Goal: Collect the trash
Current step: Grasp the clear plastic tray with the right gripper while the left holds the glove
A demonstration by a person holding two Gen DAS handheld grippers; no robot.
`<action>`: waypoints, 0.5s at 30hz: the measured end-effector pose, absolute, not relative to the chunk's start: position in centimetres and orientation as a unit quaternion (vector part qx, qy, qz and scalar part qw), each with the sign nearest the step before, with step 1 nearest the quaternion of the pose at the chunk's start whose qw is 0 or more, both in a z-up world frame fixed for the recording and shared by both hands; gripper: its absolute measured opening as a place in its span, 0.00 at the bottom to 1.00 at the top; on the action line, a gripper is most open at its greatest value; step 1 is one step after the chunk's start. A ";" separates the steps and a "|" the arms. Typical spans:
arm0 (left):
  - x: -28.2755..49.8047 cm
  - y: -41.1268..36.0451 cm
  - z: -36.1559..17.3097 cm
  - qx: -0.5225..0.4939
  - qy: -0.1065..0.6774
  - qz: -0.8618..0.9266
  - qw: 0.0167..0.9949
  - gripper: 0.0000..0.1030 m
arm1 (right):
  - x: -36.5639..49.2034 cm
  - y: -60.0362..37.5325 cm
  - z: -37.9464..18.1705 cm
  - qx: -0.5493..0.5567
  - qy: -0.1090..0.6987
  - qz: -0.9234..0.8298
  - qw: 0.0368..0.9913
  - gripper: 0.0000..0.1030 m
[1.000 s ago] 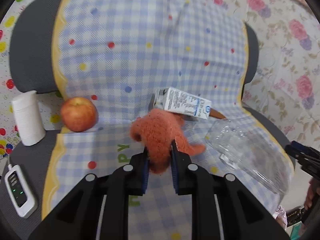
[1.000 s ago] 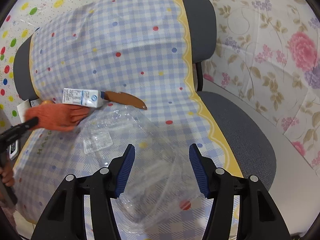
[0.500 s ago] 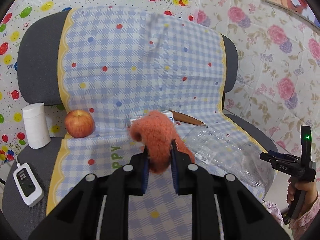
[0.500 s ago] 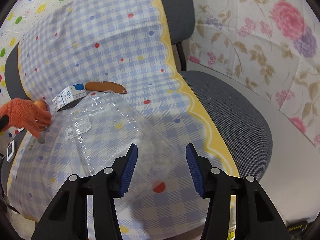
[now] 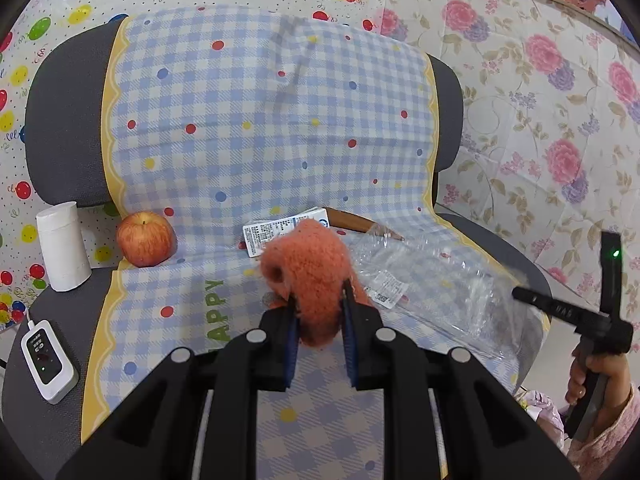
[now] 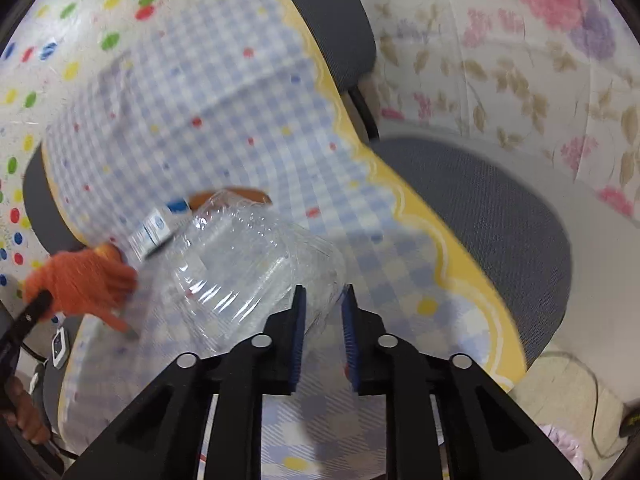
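Observation:
A checked cloth (image 5: 260,128) covers a grey chair. My left gripper (image 5: 318,304) is shut on an orange knitted glove (image 5: 316,264), held a little above the seat. Behind it lie a small white carton (image 5: 272,234) and a brown elongated item (image 5: 352,220). A clear plastic container (image 5: 432,284) rests on the seat's right side. In the right wrist view my right gripper (image 6: 322,304) is closing, its pads pinching the container's (image 6: 248,264) near edge, which looks tipped up. The glove (image 6: 80,280) and carton (image 6: 160,228) show at left there, blurred.
An apple (image 5: 146,238), a white cylinder (image 5: 62,246) and a white corded device (image 5: 48,360) sit at the seat's left. Bare grey seat (image 6: 480,220) lies right of the cloth. Patterned walls stand behind. A person's hand (image 5: 588,368) holds the right gripper.
The left gripper has drawn back with the glove, lifting it off the seat. The right gripper has rolled and its jaws have narrowed onto the container's edge, and the container has tipped.

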State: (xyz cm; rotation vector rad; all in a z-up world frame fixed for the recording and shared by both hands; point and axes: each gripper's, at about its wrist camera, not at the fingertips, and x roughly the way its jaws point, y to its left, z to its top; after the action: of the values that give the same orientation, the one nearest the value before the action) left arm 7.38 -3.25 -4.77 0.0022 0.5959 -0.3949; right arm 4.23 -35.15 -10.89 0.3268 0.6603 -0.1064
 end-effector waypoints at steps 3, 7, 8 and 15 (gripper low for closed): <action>6.9 -3.4 -4.2 0.001 0.285 -0.200 0.937 0.16 | 2.7 -34.1 -7.3 0.128 0.272 -0.046 0.953 0.10; 5.8 -4.1 -3.0 0.005 0.272 -0.215 0.938 0.16 | 0.4 -33.1 -3.3 0.117 0.221 -0.036 0.968 0.09; 5.3 -4.4 -2.6 0.008 0.267 -0.221 0.938 0.16 | -0.4 -32.9 -2.3 0.112 0.211 -0.036 0.971 0.08; 2.3 -7.0 -1.2 0.036 0.251 -0.253 0.934 0.16 | -4.8 -31.8 1.1 0.072 0.181 -0.066 0.979 0.06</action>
State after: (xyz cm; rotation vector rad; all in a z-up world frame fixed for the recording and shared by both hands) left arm 2.29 -7.05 -1.25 0.0738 0.5138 -0.5182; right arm -4.77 -31.80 1.10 0.1457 0.3641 -0.1337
